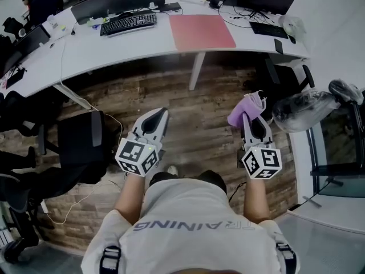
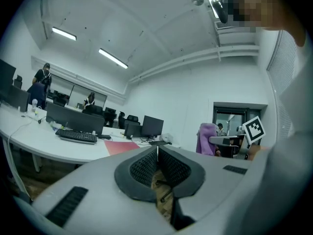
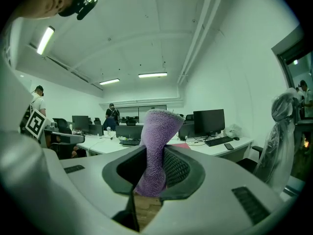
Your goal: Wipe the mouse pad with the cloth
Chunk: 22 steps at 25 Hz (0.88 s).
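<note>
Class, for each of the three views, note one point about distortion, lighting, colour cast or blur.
Head view: even light, the desk bows from wide-angle distortion, the mouse pad is sharp. Left gripper view: fisheye circle with black corners, bright ceiling lights, a mosaic patch top right. Right gripper view: same fisheye, greenish cast, cloth sharp.

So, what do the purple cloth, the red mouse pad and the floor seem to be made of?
The cloth looks like soft terry or microfibre: its surface is fuzzy and matte. The mouse pad seems a thin, flat matte sheet, perhaps fabric or leatherette; too far to tell. The floor shows brown grained planks: wood or laminate.
</note>
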Motion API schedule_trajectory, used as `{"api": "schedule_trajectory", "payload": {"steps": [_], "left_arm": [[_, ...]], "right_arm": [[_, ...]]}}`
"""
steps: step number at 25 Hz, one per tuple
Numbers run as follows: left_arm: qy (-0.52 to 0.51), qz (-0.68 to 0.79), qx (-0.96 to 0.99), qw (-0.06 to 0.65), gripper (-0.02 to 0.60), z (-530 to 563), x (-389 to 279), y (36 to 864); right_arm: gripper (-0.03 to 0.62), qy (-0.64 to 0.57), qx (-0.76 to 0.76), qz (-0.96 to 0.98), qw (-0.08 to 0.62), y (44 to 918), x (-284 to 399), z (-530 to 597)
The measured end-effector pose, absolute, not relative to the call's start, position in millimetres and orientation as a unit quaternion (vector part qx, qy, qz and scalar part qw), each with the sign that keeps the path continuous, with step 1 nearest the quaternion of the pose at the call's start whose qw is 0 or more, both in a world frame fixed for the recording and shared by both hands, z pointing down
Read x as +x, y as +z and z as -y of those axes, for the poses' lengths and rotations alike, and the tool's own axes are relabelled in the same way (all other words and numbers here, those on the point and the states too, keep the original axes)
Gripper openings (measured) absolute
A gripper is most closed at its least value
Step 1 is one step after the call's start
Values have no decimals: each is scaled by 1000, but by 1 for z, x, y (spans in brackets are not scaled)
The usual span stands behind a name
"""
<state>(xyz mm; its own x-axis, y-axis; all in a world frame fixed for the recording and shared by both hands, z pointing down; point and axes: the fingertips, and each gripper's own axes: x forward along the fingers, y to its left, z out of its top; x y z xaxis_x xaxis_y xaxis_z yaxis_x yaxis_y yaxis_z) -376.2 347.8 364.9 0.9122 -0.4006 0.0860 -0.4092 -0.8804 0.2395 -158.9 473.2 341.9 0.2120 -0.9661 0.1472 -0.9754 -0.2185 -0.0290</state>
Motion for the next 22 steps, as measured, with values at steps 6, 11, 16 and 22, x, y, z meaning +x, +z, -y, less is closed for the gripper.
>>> {"api": "schedule_trajectory", "payload": {"steps": [6,11,16,22], "left_arm": [[17,202,969,140,37,-321,-378,373],[20,212,967,139,37,-295,-375,377],[21,229,964,132,37,-268,-366,373],[28,253,958,130,37,-229,-344,367]], "right_arm": [[109,65,786,613,53,343,-159,-446],[109,67,776,625,62,350,-157,-413],[109,62,763,640,59,350,-147,-375],[109,61,747,660,54,349,-121,-326]]}}
